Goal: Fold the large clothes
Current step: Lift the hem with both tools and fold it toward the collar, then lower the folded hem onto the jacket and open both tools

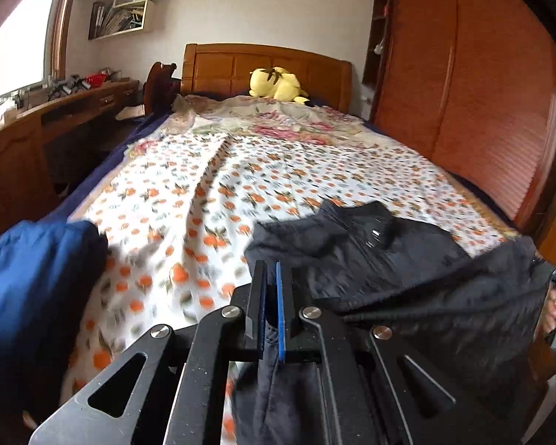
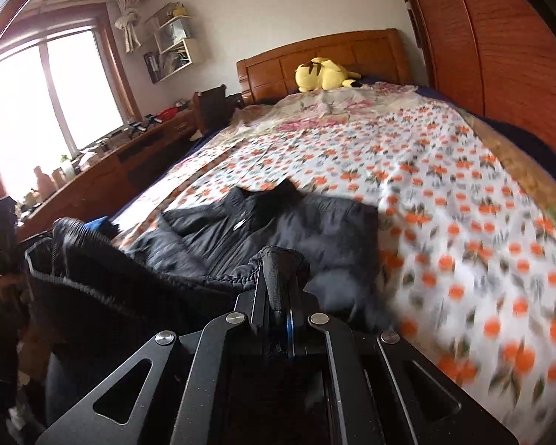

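Left wrist: left gripper [image 1: 271, 298], jaws nearly closed, pinches the hem of the black jacket [image 1: 389, 259] lying on the bed [image 1: 211, 170], blue garment [image 1: 33, 282] just left. Right wrist: right gripper [image 2: 278, 289] jaws clamped on the ribbed hem; it could slip if pulled unevenly, and the plush [image 2: 324, 74] sits well clear

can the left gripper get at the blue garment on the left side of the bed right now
Probably not yet. The left gripper is shut on the black jacket, so it would have to let go first. The blue garment lies close beside it on the bedspread, nothing between them.
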A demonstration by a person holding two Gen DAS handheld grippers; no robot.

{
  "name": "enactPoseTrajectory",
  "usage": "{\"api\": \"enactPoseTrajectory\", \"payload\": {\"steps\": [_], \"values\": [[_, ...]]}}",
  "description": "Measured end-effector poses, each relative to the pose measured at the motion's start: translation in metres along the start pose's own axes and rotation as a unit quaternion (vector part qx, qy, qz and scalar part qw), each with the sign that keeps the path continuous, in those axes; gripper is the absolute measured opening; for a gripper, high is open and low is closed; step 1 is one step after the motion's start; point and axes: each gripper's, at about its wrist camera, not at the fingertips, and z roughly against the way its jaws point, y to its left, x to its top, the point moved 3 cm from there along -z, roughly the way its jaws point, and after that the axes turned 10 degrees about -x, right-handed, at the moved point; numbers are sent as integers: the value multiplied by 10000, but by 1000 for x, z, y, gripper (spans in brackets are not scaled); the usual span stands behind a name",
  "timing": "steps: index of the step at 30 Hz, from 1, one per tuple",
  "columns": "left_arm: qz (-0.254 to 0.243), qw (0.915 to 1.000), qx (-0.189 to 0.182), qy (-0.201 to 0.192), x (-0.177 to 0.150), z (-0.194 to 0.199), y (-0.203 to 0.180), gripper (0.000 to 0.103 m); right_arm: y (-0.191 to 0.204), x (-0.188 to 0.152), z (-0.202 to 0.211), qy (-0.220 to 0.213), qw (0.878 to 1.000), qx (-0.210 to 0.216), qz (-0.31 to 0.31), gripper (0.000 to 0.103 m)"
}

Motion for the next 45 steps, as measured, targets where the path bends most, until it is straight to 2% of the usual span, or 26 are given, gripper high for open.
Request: {"api": "enactPoseTrajectory", "payload": {"steps": [7,11,13,15,18,20,24,26,28,32,33,35,36,37,38,40,43,45], "values": [[-439,9986,287,18,54,-55,4,5,9,58,-76,-83,9989,-292,349,5],[-630,9971,431,-45,88,-92,3,5,18,91,-112,-353,9971,-445,511,5],[-661,9964,516,-128,103,-105,6,5,18,107,-139,-328,9966,-575,480,5],[-700,9945,758,-162,116,-123,10,5,15,117,-166,-258,9957,-767,446,5],[-499,9967,636,-102,127,-143,17,5,7,128,-203,-92,9940,-1034,344,5],[-360,9985,403,-7,127,-153,19,8,2,132,-229,87,9932,-1145,195,6],[-401,9987,321,25,112,-158,18,9,9,127,-266,515,9893,-1348,236,6],[-345,9992,113,137,97,-155,17,15,13,125,-282,703,9872,-1408,267,6],[-360,9993,-9,114,83,-149,12,37,20,123,-288,823,9845,-1515,328,6],[-348,9985,-365,188,58,-139,-4,41,21,133,-288,861,9844,-1510,278,11],[-327,9981,-473,209,47,-135,-9,45,23,137,-284,823,9854,-1471,233,11],[-249,9971,-678,233,33,-132,-16,59,21,141,-274,753,9874,-1384,154,17],[-209,9964,-782,245,27,-132,-20,70,16,143,-272,719,9882,-1343,138,19],[-179,9958,-867,249,22,-131,-23,78,14,145,-270,682,9882,-1361,142,26],[-193,9956,-878,261,19,-132,-26,79,10,147,-269,633,9870,-1467,191,39],[-332,9951,-860,370,15,-132,-34,79,7,148,-260,521,9852,-1610,290,45],[-432,9946,-879,342,16,-122,-42,79,6,146,-258,586,9823,-1750,331,49],[-386,9944,-935,291,17,-117,-42,79,7,138,-266,832,9796,-1782,407,50]]}}
